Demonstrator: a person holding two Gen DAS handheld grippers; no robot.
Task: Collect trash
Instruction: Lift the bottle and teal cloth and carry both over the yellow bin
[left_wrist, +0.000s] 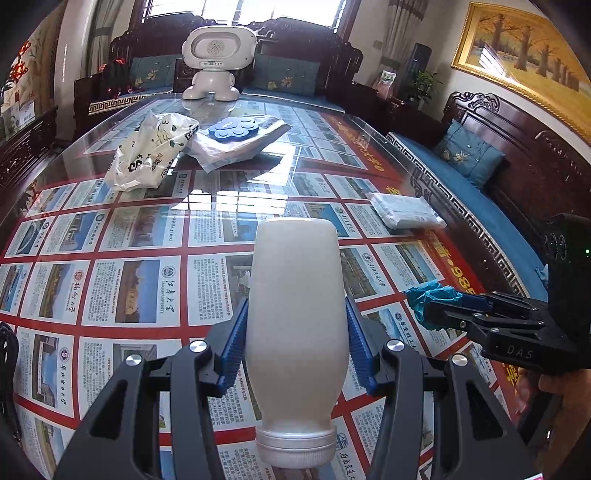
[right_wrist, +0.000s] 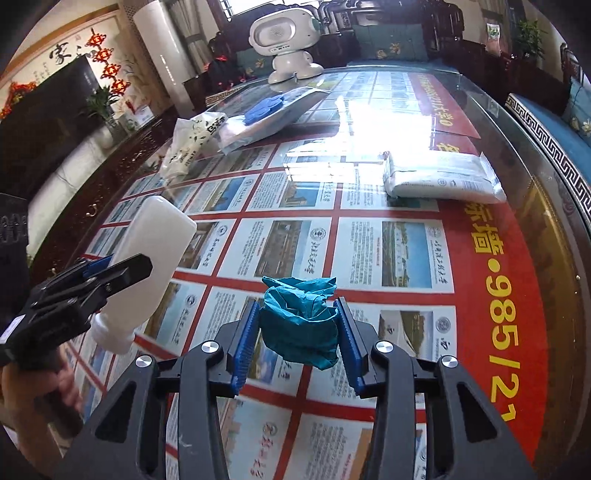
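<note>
A white plastic bottle (left_wrist: 297, 325) with a screw cap pointing toward the camera sits between the blue pads of my left gripper (left_wrist: 295, 317), which is shut on it above the glass table. The same bottle (right_wrist: 147, 266) shows at the left of the right wrist view. My right gripper (right_wrist: 298, 325) is shut on a crumpled teal wad (right_wrist: 301, 321), held just over the table; that wad (left_wrist: 430, 295) also appears at the right of the left wrist view. Farther off lie a crumpled white printed bag (left_wrist: 147, 155) and a clear plastic packet (left_wrist: 404, 210).
A white robot toy (left_wrist: 214, 55) stands at the table's far end. A blue flower-shaped piece (left_wrist: 234, 129) lies on a clear wrapper (left_wrist: 236, 147). Dark wooden sofas with blue cushions (left_wrist: 469, 155) ring the glass table (left_wrist: 110, 258). A hand (right_wrist: 33, 391) holds the left gripper's handle.
</note>
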